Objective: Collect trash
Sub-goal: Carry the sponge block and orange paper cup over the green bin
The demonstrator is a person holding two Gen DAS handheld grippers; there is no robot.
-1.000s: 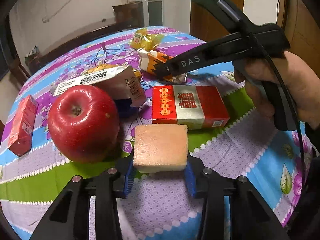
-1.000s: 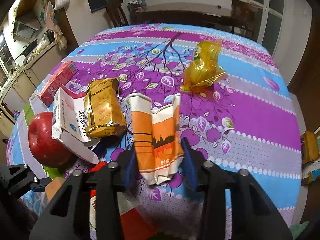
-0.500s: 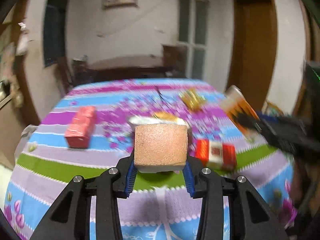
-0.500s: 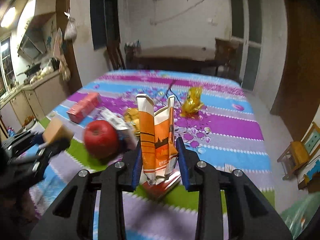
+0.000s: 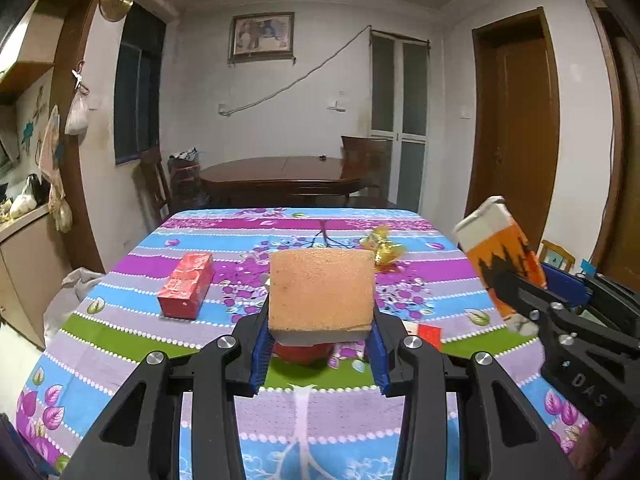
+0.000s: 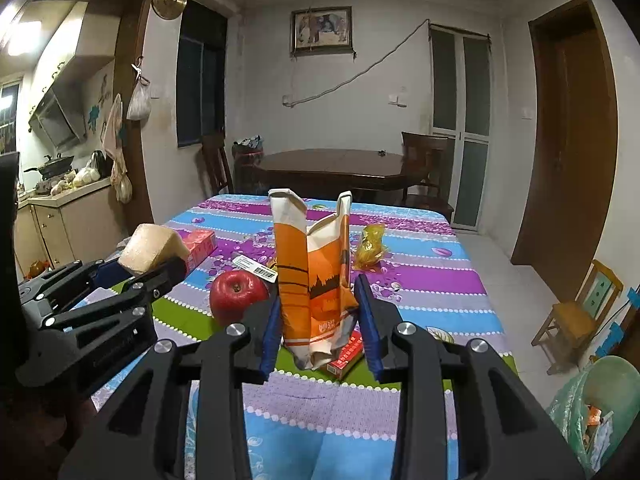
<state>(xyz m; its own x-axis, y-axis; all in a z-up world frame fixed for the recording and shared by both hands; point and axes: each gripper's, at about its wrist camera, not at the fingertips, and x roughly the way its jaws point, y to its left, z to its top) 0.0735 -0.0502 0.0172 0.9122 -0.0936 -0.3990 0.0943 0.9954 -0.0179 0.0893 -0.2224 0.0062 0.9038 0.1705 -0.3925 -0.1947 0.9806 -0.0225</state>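
two grippers, each gripping one thing above the table: left gripper (image 5: 320,344) clamps a porous tan sponge block (image 5: 321,289); right gripper (image 6: 320,322), jaws easing apart, pinches a crumpled orange paper carton (image 6: 314,280); beyond, one glossy red apple (image 6: 237,294), two red boxes, one yellow wrapper (image 6: 370,245) on the striped floral tablecloth (image 6: 420,280).

Round red apple (image 5: 303,351) is showing only as a sliver in left wrist view, rest hiding behind the tan foam sponge block (image 5: 321,289) & blue-padded fingers (image 5: 259,350). Flat red-and-white carton (image 5: 423,334) is peeking out right of them, mostly covered. In right wrist view a red box (image 6: 345,355) is lying half under the crumpled orange-and-white paper cup (image 6: 314,276); its print is too small to read. Green-bagged trash bin (image 6: 596,408) is getting cut off at btm-right edge. White barcode pack (image 6: 256,269) is partly hiding behind the apple & cup.
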